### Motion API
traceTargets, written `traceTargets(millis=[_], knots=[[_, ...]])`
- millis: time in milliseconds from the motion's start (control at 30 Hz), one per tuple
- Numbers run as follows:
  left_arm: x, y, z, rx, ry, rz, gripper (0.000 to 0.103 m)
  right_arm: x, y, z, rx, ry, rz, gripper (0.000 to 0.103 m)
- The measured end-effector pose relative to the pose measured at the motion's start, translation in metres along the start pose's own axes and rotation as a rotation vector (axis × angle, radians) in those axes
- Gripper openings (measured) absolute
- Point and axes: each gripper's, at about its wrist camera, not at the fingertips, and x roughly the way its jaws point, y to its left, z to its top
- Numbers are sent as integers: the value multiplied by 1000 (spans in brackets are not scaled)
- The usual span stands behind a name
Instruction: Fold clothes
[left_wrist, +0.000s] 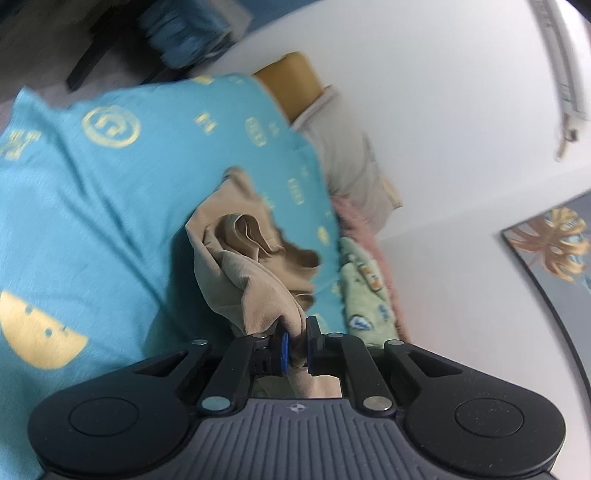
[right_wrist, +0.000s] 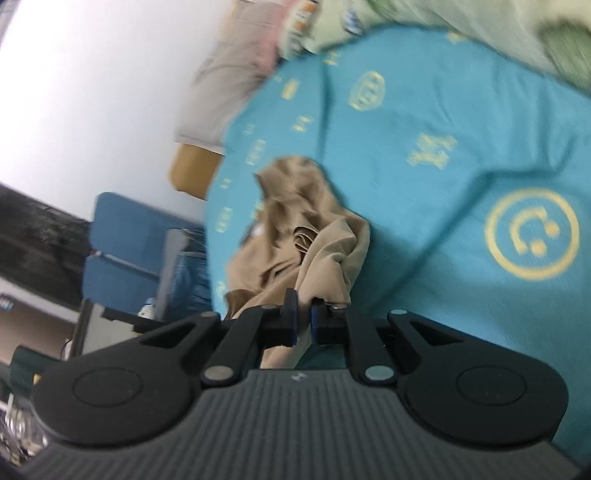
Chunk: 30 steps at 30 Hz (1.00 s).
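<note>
Turquoise bedsheet (left_wrist: 110, 192) with yellow prints fills both views. Crumpled tan garment (left_wrist: 243, 266) lies at centre frame on it. Left gripper (left_wrist: 297, 350) fingers pinch one fold; right gripper (right_wrist: 303, 321) fingers are closed on another. White wall (left_wrist: 443, 110) behind.

This is a bedroom in a home. A bed (left_wrist: 92, 192) wears a turquoise sheet printed with yellow smiley faces, with a green cartoon-print quilt (left_wrist: 364, 291) and a pink blanket (left_wrist: 364, 229) bunched along the white wall (left_wrist: 443, 110). A framed leaf picture (left_wrist: 554, 251) hangs there, and a blue chair (right_wrist: 125, 254) stands beside the bed.
</note>
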Motion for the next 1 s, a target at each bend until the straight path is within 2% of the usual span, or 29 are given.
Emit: traceTargets(millis=[133, 233, 400, 500, 567, 633, 700, 800, 900, 1000], knots=[[-35, -27, -3, 46, -15, -6, 8, -31, 25, 7, -54, -19, 42, 8], [-75, -43, -23, 86, -23, -8, 8, -72, 32, -4, -90, -19, 62, 8], [-140, -37, -68, 1, 13, 7, 8, -138, 25, -36, -82, 30, 48, 8], [-149, -30, -74, -62, 33, 26, 8, -144, 24, -37, -61, 56, 27, 8], [-134, -33, -59, -30, 19, 31, 9, -139, 27, -34, -60, 63, 18, 8], [-108, -34, -37, -24, -3, 63, 9, -114, 37, -25, -76, 51, 20, 9], [-75, -36, -14, -8, 9, 98, 9, -83, 47, -13, -91, 35, -4, 8], [-22, -38, 13, 39, 28, 192, 10, -25, 60, 7, -90, 19, -86, 8], [27, -31, 36, 68, 44, 293, 10, 26, 62, 22, -49, 46, -138, 9], [64, -13, 50, 81, 67, 339, 10, 64, 59, 31, -62, 78, -176, 9]])
